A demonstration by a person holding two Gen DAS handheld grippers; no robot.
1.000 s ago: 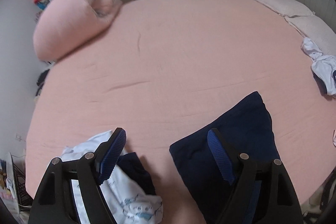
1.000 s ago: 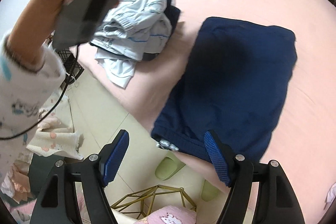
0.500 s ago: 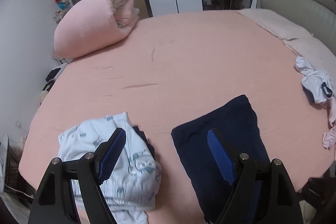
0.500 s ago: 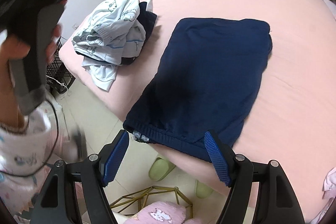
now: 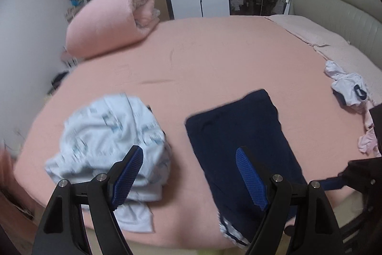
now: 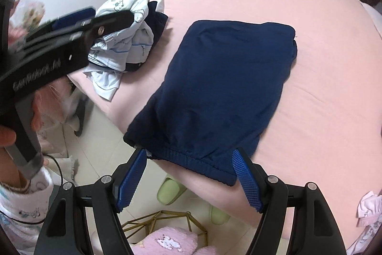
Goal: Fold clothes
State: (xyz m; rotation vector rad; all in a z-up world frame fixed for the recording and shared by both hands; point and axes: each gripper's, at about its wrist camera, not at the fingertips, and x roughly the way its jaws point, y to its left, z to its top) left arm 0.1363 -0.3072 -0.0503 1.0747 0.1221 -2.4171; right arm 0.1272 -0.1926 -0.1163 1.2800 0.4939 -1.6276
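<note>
So far I count one piece done: the navy trousers (image 6: pixel 214 92) lie folded flat just ahead of my right tongs (image 6: pixel 188 177), which gape empty over the waistband. My left tongs (image 5: pixel 189 175), also open and empty, now hang nearer the crumpled pale pyjamas (image 5: pixel 107 138), unfolded, as is the white heap (image 5: pixel 348 87) far right.

Soft, even indoor light; heavy fisheye edge warp, motion blur at left.
</note>
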